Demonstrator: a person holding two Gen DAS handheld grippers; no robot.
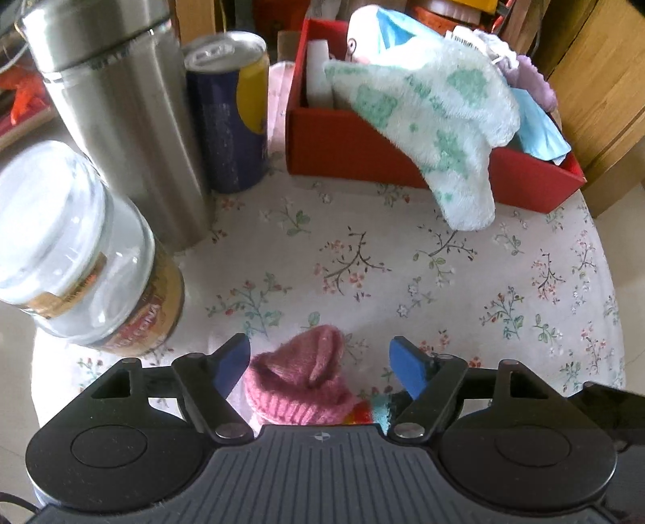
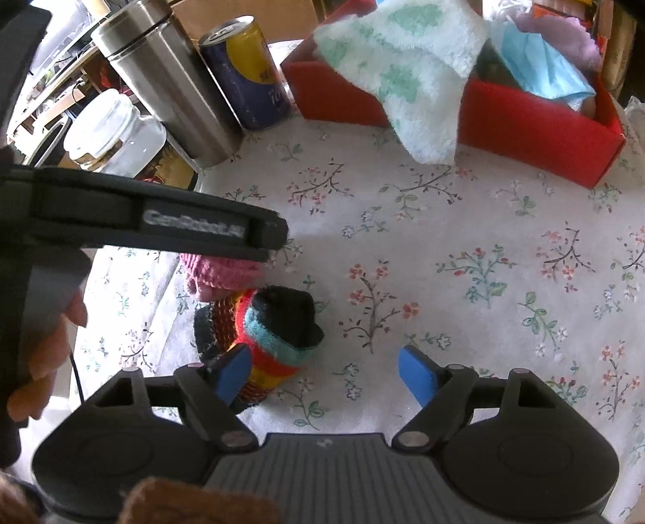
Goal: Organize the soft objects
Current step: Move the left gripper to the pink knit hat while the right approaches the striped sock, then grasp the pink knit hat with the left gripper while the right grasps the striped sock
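Observation:
A pink knitted sock [image 1: 300,383] lies on the floral tablecloth between the open fingers of my left gripper [image 1: 320,369], untouched by either pad. A striped multicolour sock with a black toe [image 2: 274,330] lies just beside it; its left part is by my right gripper's left pad. My right gripper [image 2: 326,373] is open and holds nothing. The pink sock also shows in the right wrist view [image 2: 223,272], partly under the left gripper's body. A red box [image 1: 363,149] at the back holds soft items, with a white-green fluffy cloth [image 1: 435,121] draped over its front wall.
A glass jar [image 1: 84,262], a steel flask [image 1: 121,113] and a blue-yellow can [image 1: 231,117] stand at the left. A blue face mask [image 2: 540,68] and a purple cloth [image 2: 560,36] lie in the box. The round table's edge [image 1: 604,258] curves at the right.

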